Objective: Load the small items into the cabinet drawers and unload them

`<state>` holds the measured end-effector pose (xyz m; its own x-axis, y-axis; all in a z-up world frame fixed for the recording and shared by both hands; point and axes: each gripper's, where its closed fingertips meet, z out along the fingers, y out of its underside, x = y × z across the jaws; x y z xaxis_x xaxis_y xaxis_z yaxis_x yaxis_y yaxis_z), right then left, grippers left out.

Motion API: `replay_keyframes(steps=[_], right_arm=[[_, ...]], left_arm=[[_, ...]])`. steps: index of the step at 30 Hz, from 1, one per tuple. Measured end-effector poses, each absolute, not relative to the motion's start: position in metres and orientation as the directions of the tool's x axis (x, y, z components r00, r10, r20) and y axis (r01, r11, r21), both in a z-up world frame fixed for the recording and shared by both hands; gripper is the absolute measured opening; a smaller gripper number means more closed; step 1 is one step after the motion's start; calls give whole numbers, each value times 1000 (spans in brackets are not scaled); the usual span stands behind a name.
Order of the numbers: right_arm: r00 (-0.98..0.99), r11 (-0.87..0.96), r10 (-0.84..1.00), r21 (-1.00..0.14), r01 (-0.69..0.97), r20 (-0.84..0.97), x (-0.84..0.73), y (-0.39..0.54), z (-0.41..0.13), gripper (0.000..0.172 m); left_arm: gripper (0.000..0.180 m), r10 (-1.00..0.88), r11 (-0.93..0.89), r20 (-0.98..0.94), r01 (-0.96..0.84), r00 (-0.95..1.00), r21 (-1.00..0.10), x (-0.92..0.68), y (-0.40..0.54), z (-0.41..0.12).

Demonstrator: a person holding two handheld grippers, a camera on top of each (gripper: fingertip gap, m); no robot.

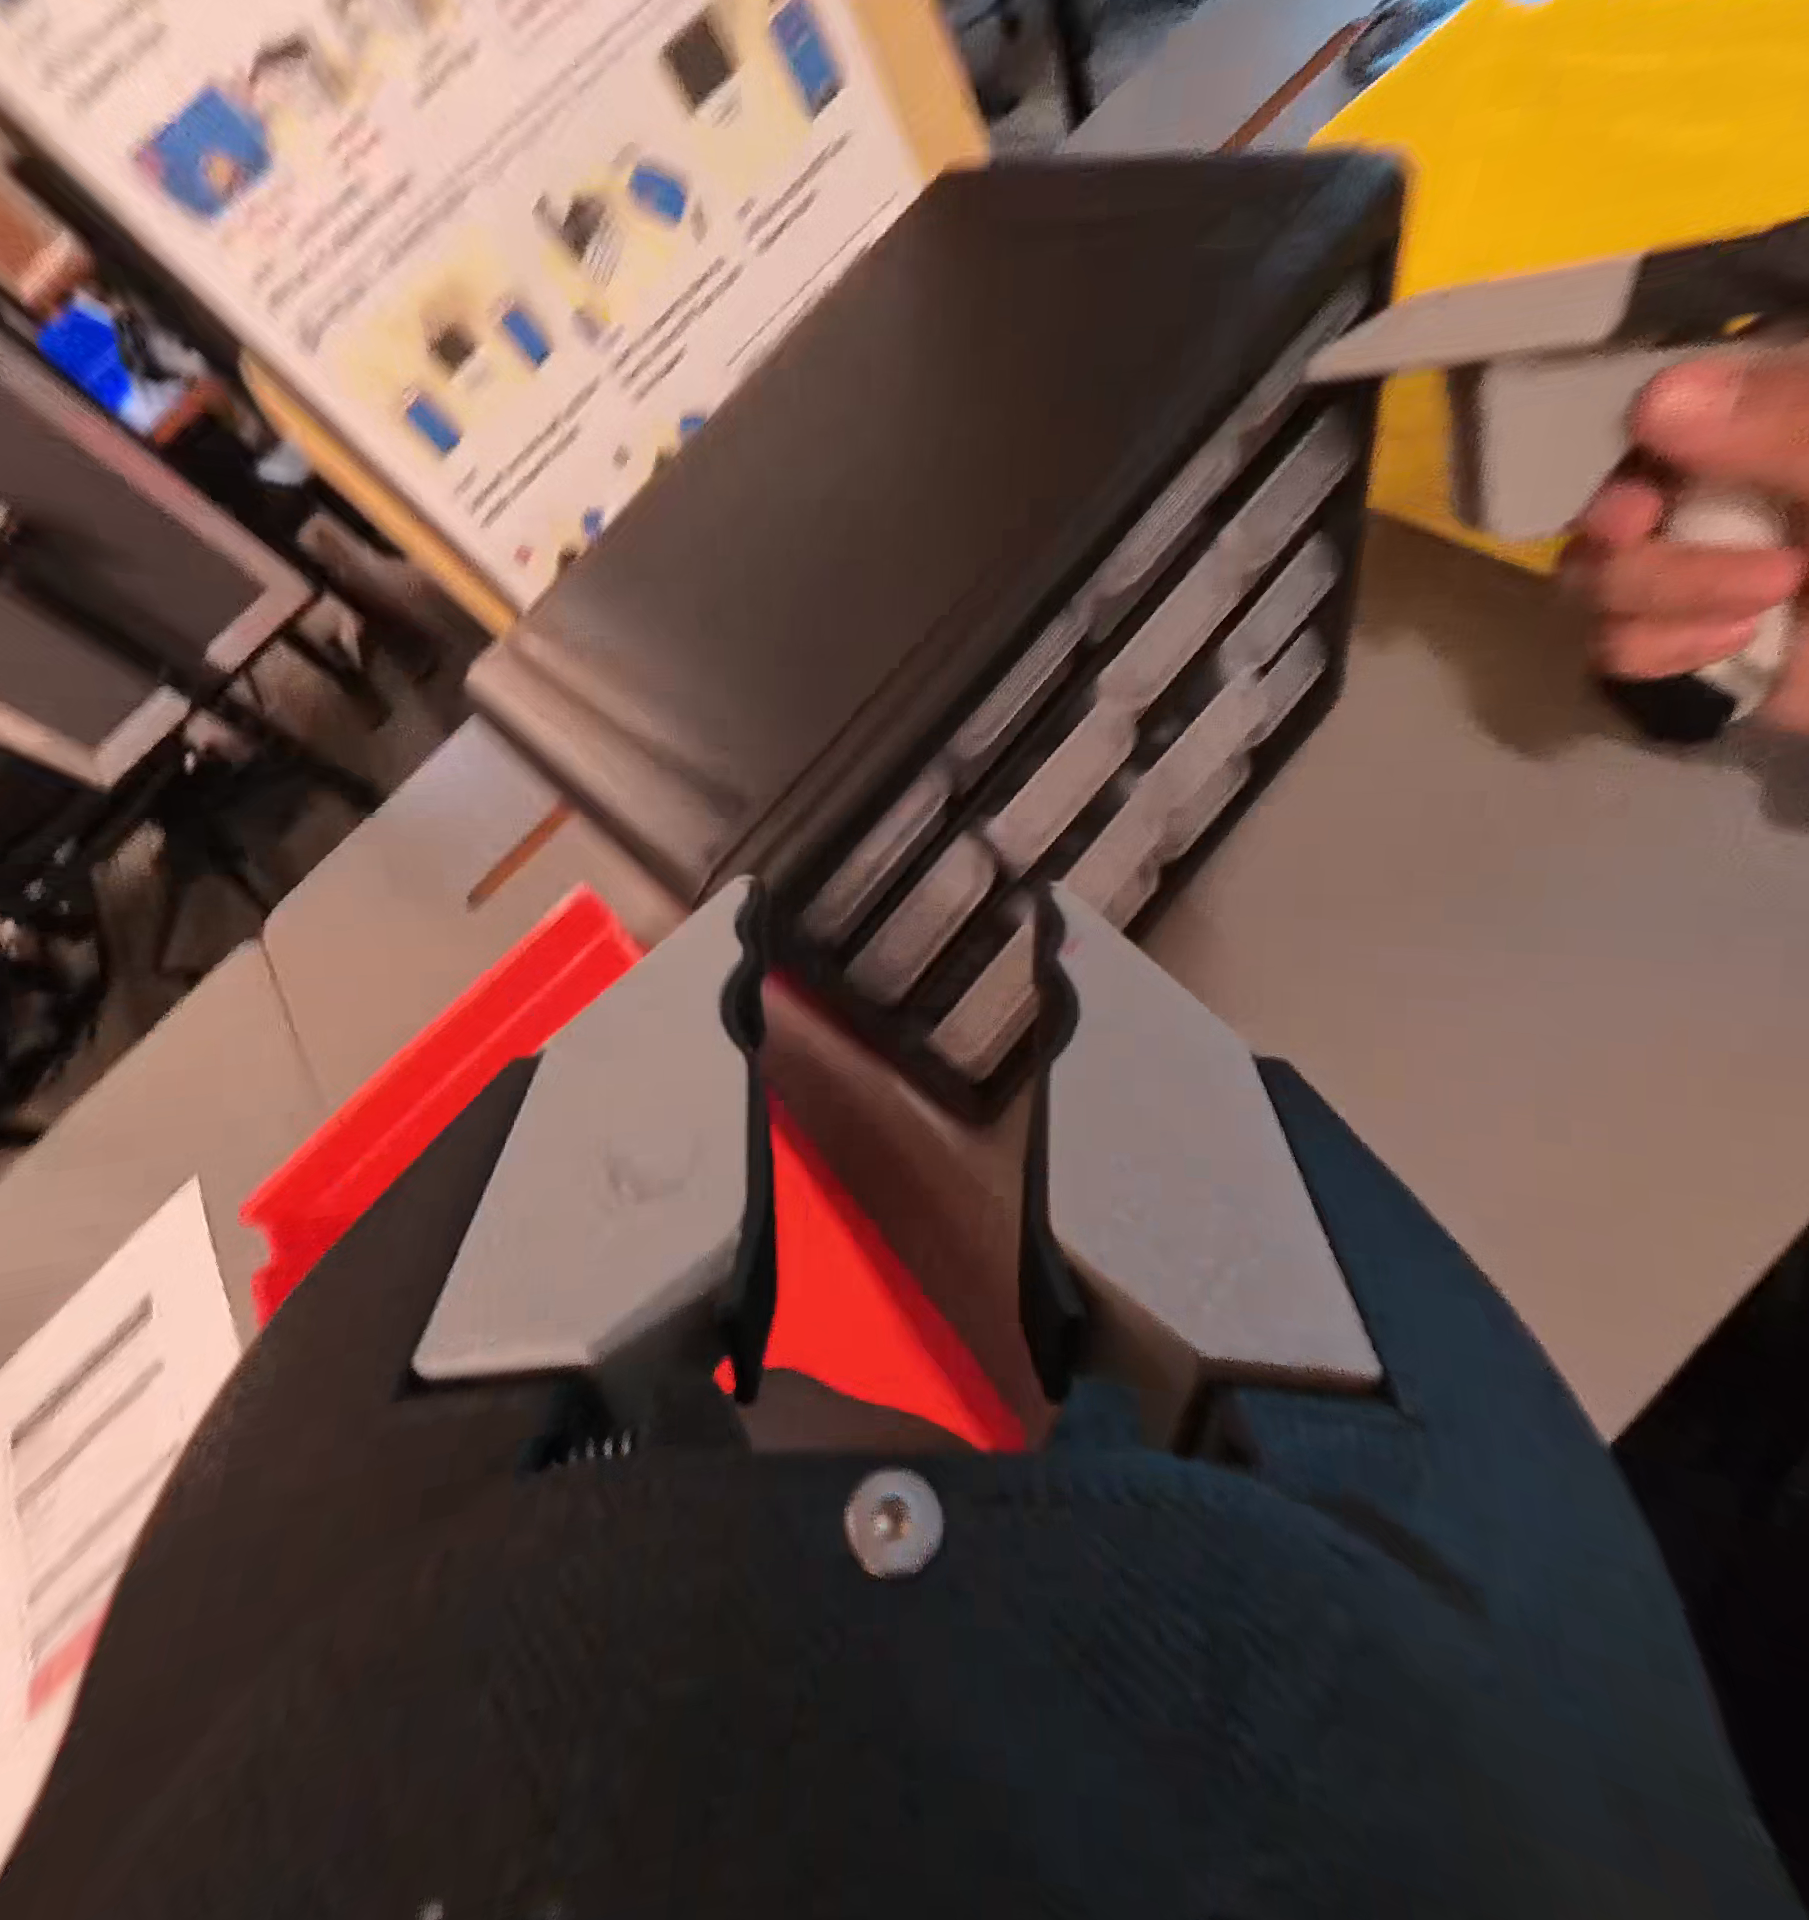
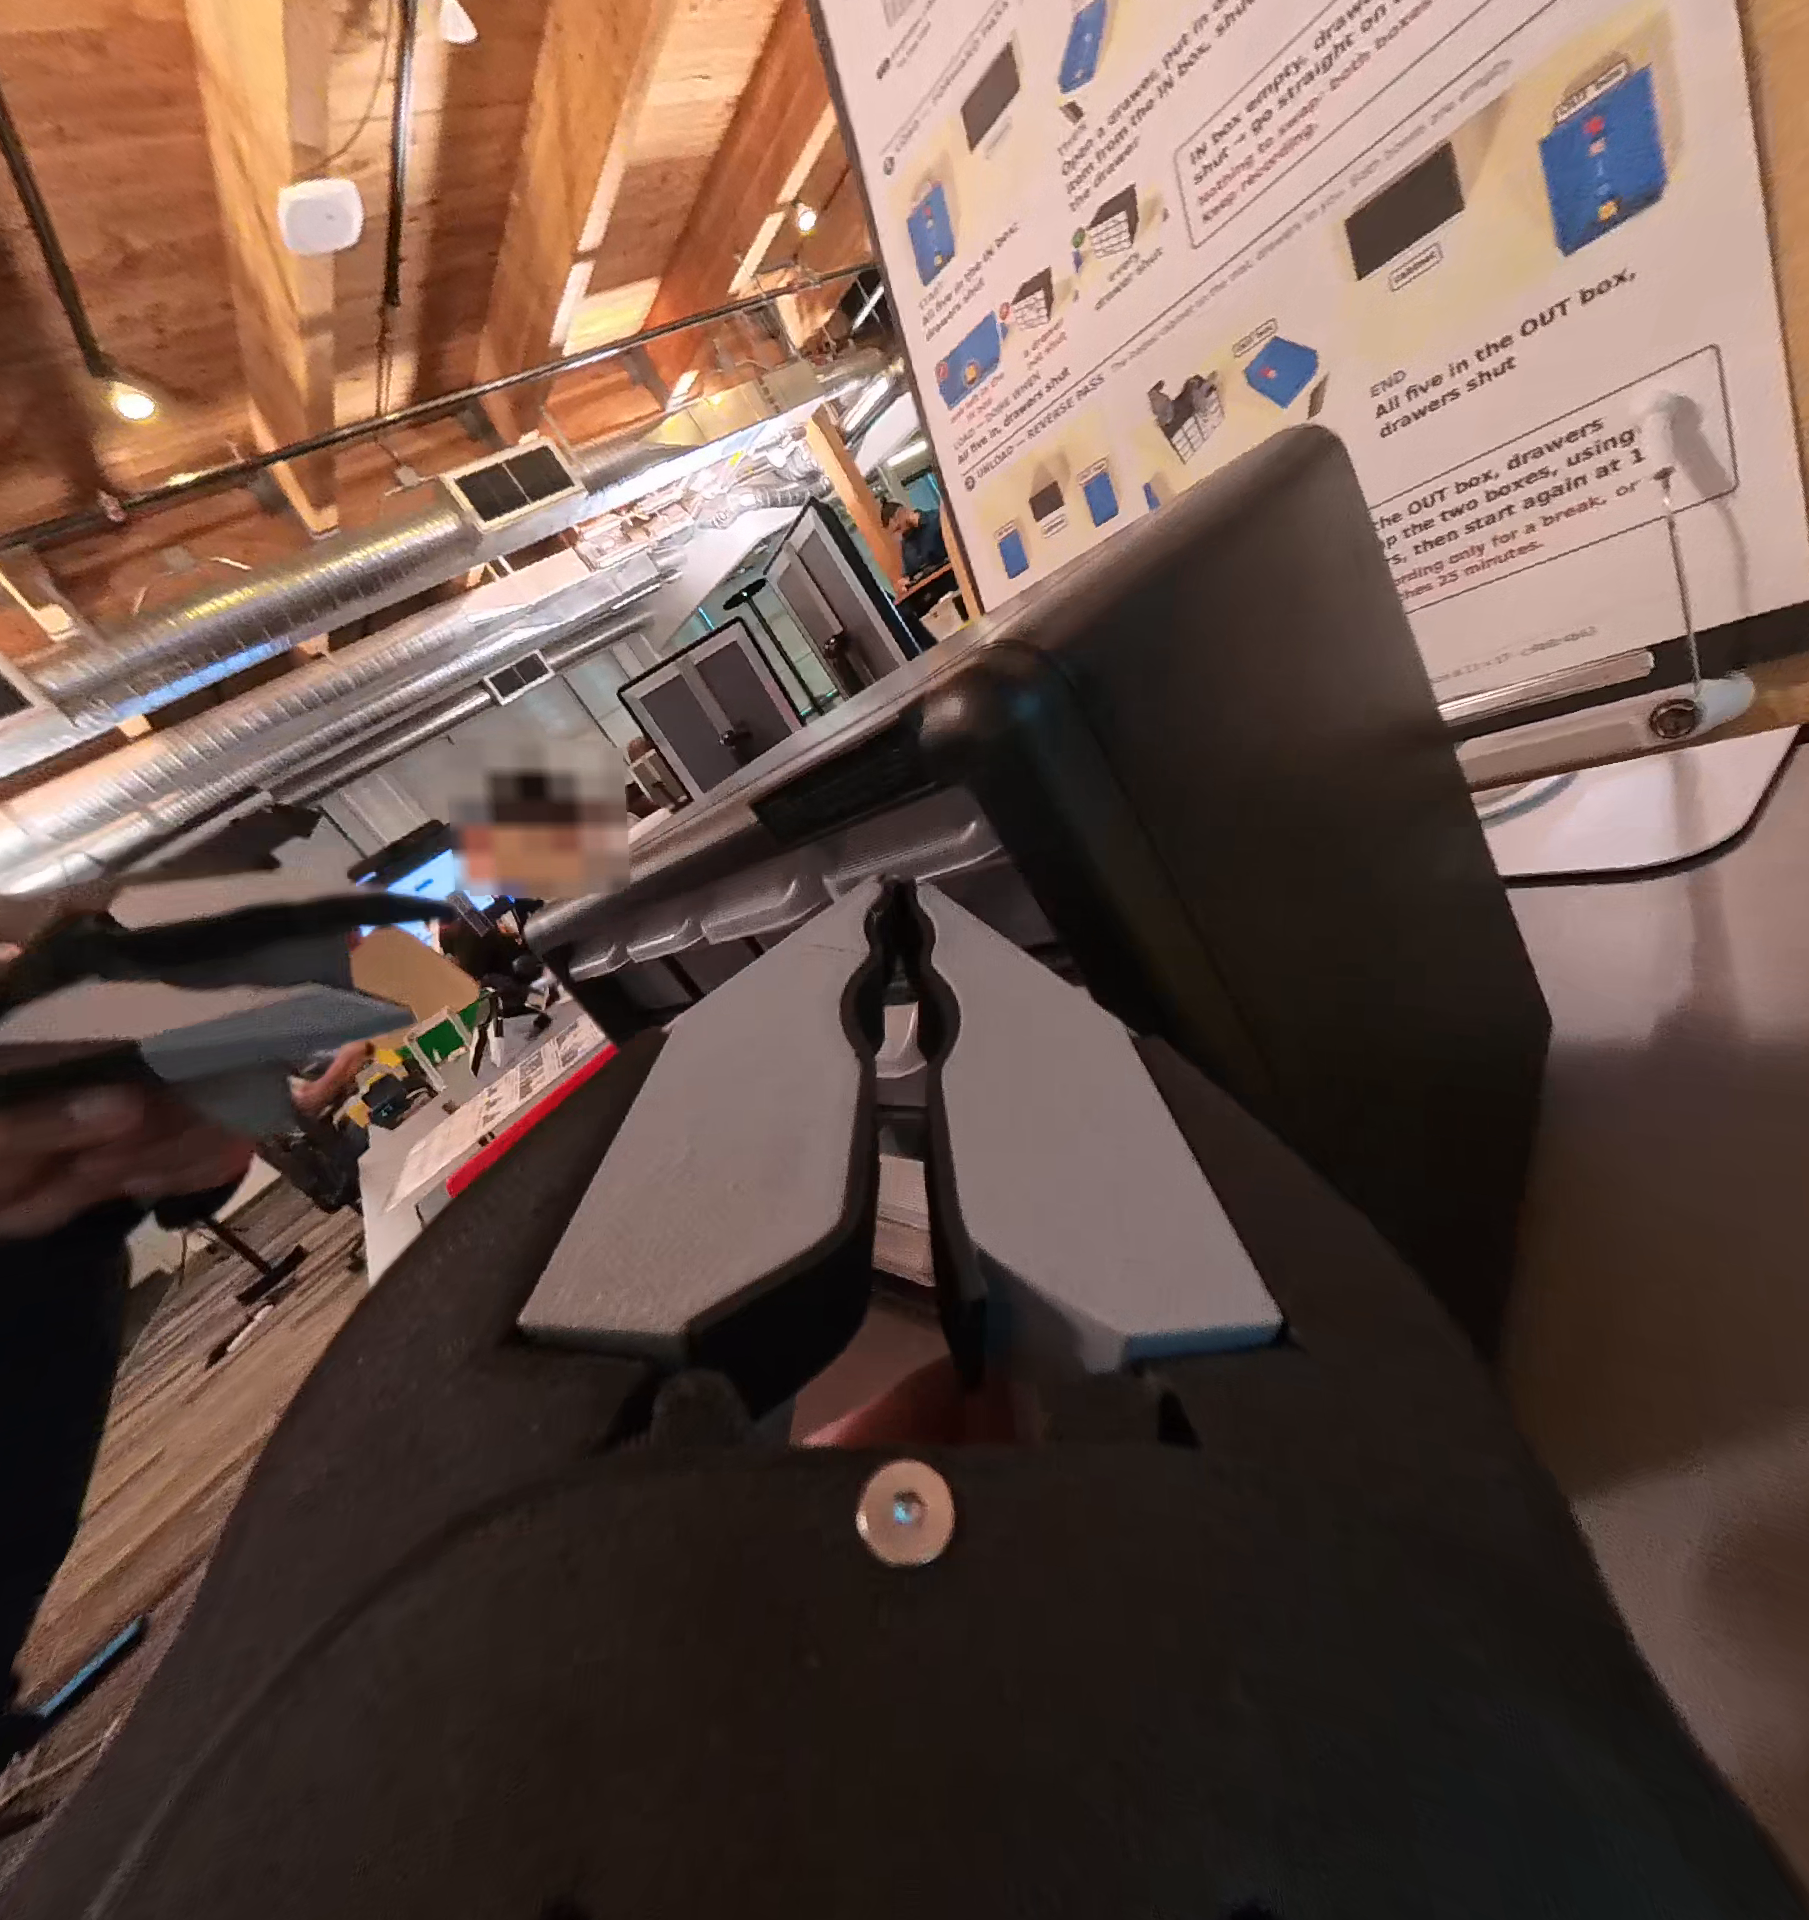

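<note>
With nothing seen stowed, the right tool point(image 2: 895, 904) pinches a top cabinet drawer's point(image 2: 775, 914) lip, while the left tool point(image 1: 895, 935) hangs open, empty.

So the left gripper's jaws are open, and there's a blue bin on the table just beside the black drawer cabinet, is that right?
Not quite: the bin beside the black drawer cabinet is red, not blue, as the left wrist view shows. The left gripper does have its jaws open.
</note>
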<state>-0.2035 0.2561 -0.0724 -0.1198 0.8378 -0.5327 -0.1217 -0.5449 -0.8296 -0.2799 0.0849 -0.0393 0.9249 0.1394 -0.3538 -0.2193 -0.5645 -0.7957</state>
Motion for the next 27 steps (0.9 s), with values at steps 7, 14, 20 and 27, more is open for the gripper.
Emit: replay_keyframes(steps=[7, 14, 20, 27], right_arm=[[-152, -571, 820, -808, -147, -552, -199, 252, -67, 0], [-165, -488, 869, -864, -126, -467, -183, 228, -64, 0], [-170, -368, 921, -925, -88, -351, -173, 202, -66, 1], [-194, -336, 928, -940, -61, -319, -164, 189, -70, 4]], left_arm=[[49, 318, -663, -303, -17, 898, -748, -366, 24, -91], [49, 396, -774, -281, 154, 874, -614, -434, -5, -166], [47, 393, -838, -193, 263, 899, -478, -466, -9, -230], [36, 375, -848, -99, 298, 922, -439, -477, 0, -250]])
